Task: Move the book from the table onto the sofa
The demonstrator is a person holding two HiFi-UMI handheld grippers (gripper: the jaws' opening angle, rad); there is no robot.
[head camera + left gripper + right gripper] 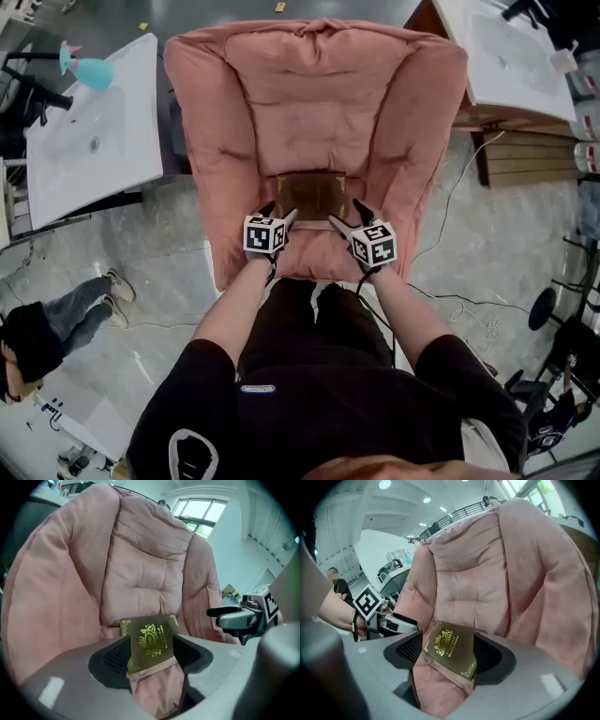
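Book point(312, 195), olive-green hardback with a gold crest stamped on its cover, lies flat on the seat cushion of a padded pink fabric sofa point(309, 94), close to the seat's front edge. A person in a black T-shirt stands over it, forearms stretched forward, with one grey hand-held gripper on either side of the volume.

The left tongs point(281, 212) are spread wide; in the left gripper view the book point(151, 641) shows in the gap between the two dark pads, resting on pink fabric, with the other tool point(234, 618) off to the side. The right tongs point(347, 214) are likewise spread, and the right gripper view shows the cover point(451, 651) between them, tilted a little, one gold-trimmed corner nearest the camera. Whether either pair touches the near corners cannot be told.

A white desk point(94, 141) stands beside the sofa, bearing a teal cone-shaped object point(89, 70). A second person in dark clothes point(56, 323) sits on the grey marbled floor point(159, 253).
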